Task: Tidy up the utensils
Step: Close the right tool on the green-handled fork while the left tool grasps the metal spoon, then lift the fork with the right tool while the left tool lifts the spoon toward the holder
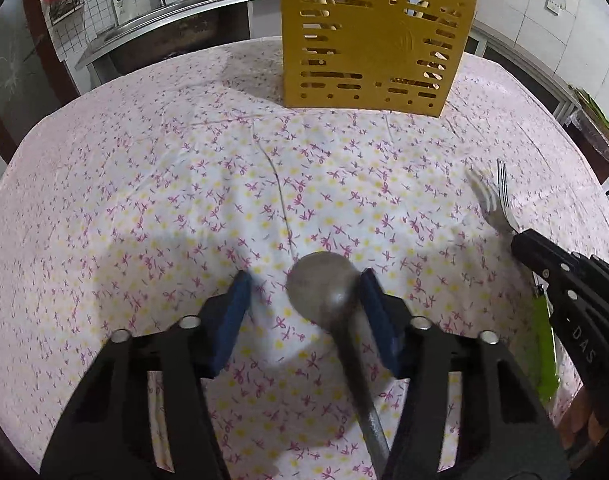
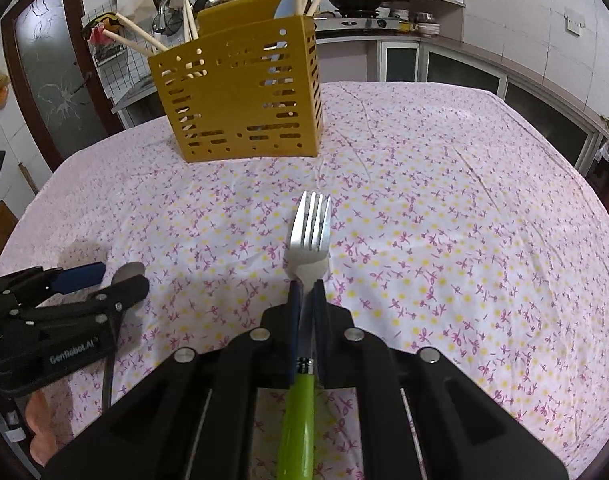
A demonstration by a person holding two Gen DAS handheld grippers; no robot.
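Note:
A yellow slotted utensil holder (image 1: 374, 40) stands at the far side of the table; it also shows in the right wrist view (image 2: 240, 84), with chopsticks (image 2: 144, 40) and a pale spoon inside. My left gripper (image 1: 304, 292) is open around a grey metal spoon (image 1: 324, 288) that lies on the cloth, its bowl against the right pad. My right gripper (image 2: 306, 288) is shut on the neck of a green-handled fork (image 2: 310, 228), tines pointing forward. The fork (image 1: 500, 200) and right gripper (image 1: 520, 240) also show at the right of the left wrist view.
The table carries a white tablecloth (image 2: 444, 220) with pink and yellow flowers. A kitchen counter with a sink (image 1: 164, 20) lies behind, and shelves with pots and a stove (image 2: 364, 4) stand beyond the table. The left gripper (image 2: 100, 284) shows at the lower left of the right wrist view.

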